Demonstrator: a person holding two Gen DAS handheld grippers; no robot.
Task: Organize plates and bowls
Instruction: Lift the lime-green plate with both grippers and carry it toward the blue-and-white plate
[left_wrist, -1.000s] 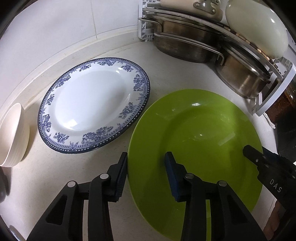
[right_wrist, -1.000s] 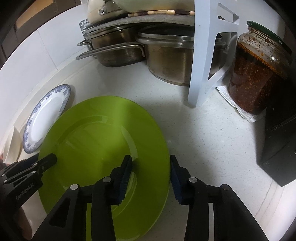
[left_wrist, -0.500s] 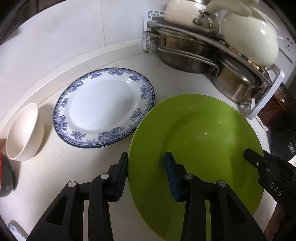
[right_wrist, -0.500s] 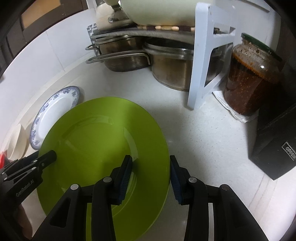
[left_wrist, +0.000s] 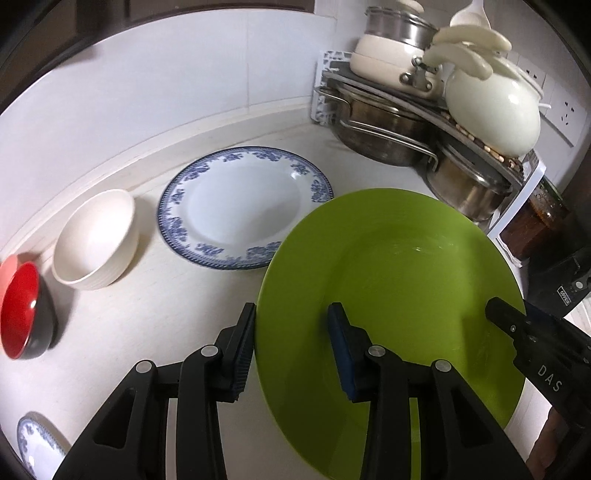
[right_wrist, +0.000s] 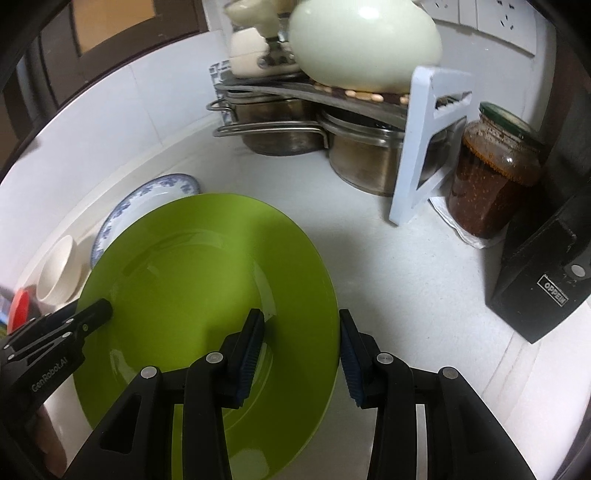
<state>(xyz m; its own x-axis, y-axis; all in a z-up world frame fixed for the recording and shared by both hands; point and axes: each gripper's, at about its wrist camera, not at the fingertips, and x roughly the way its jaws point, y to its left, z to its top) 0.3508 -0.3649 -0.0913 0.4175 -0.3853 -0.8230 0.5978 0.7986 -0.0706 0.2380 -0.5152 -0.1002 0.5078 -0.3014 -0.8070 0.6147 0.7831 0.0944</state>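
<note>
Green plate (left_wrist: 399, 280) hides blue-rimmed plate's (left_wrist: 240, 210) near edge.

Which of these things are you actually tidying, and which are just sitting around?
Being tidied: green plate, blue-patterned plate, white bowl, red bowl.

Just lying about: steel pots, white kettle, sauce jar, black box.

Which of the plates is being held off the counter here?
The green plate, gripped at opposite rims by both grippers. The blue-patterned plate lies flat on the counter, untouched.
</note>
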